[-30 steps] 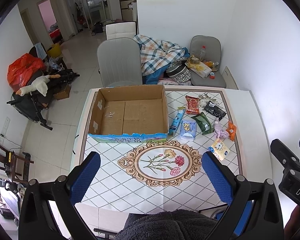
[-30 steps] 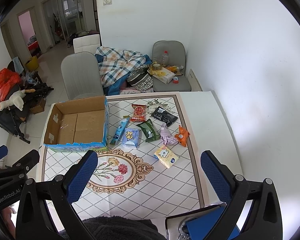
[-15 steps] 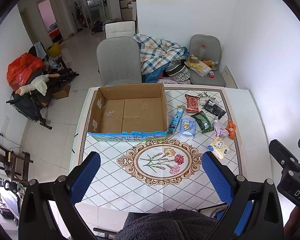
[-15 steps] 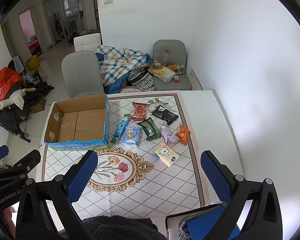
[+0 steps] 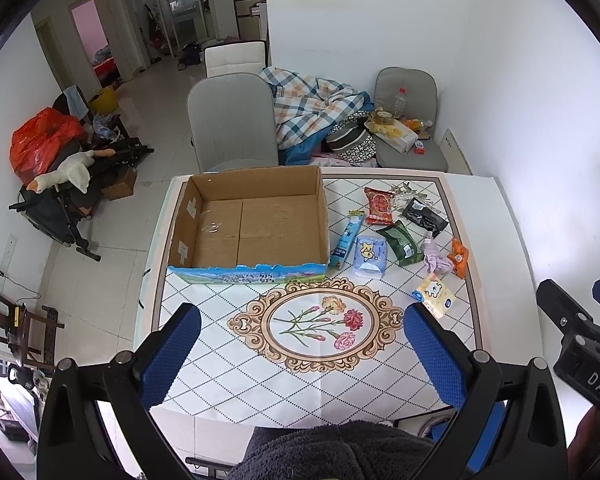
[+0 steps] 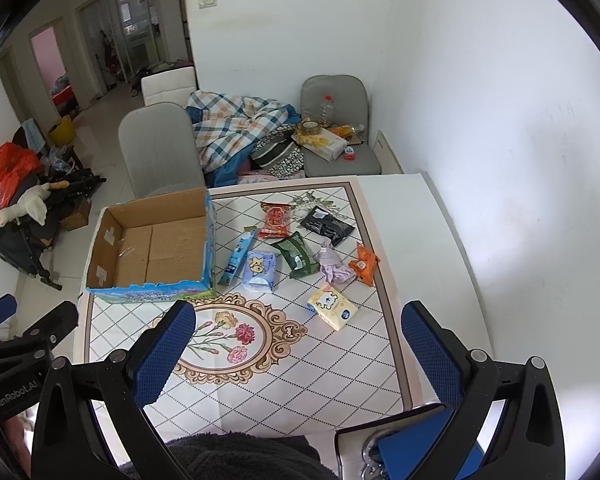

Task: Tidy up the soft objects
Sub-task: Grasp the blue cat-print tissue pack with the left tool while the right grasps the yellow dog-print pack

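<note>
An empty open cardboard box [image 5: 256, 228] [image 6: 156, 244] stands on the table's left half. To its right lie several soft packets: a blue stick pack [image 5: 346, 242], a light blue tissue pack [image 5: 370, 256] [image 6: 260, 270], a green packet [image 5: 400, 242], a red packet [image 5: 379, 206], a black packet [image 5: 424, 216], a purple cloth [image 5: 434, 256] [image 6: 332, 266], an orange packet [image 5: 459, 256] and a yellow tissue pack [image 5: 436, 300] [image 6: 332, 306]. My left gripper [image 5: 300, 352] and right gripper [image 6: 300, 350] are both open and empty, high above the table's near edge.
The table [image 5: 496, 216] has a floral patterned cloth [image 5: 320, 324]. A grey chair [image 5: 232, 120] stands behind the box, another grey chair [image 5: 408, 120] with clutter and a plaid blanket [image 5: 312, 108] beyond. The white wall is on the right.
Both views have shifted slightly; the table and its objects sit a little higher in frame. Nothing on the table has moved, and both grippers stay open.
</note>
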A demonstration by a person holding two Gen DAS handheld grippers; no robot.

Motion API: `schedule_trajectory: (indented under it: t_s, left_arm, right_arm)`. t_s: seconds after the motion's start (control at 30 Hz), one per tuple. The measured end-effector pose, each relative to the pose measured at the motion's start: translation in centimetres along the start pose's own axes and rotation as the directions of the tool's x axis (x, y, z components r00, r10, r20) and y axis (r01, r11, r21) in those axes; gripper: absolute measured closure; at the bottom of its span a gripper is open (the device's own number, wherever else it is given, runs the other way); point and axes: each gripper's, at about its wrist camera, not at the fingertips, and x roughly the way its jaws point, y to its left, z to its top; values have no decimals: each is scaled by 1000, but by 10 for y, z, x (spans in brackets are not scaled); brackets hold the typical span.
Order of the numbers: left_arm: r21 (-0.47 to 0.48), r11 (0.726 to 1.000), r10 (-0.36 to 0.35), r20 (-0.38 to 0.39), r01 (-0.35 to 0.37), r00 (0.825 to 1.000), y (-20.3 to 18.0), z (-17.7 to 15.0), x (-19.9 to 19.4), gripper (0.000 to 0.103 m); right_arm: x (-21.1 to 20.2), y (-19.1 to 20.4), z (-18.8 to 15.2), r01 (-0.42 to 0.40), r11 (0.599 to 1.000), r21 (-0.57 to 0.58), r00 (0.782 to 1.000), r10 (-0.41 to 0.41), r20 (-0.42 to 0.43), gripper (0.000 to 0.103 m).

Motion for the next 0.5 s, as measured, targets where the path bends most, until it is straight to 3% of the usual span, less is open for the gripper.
schedule_trajectory:
  t_s: [0.17,0.27,0.33,0.4,0.5]
  left_arm:
    - [42,999,-1,-37,2,999,-21,17,50,0]
    - [97,995,15,-105,-5,994,-39,29,104,0]
    - [118,993,0,-175,21,985,-51,37,142,0]
    - [126,989,-41,-263,77,964,-66,45,188,0]
    - [126,985,-66,-344,116,937,-86,52,240,1]
  right_arm:
    - [43,-31,4,36,999,33,998,-34,-56,0]
    - [99,-51,10,42,999,-11,988,-44,-147,0]
    - [144,-63,10,29,999,-46,975,-38,-217,0]
    - [188,-69,7,29,996,-89,960,-53,-274,0]
    - [268,-74,-3,3,988,-157,922,-63,-383,0]
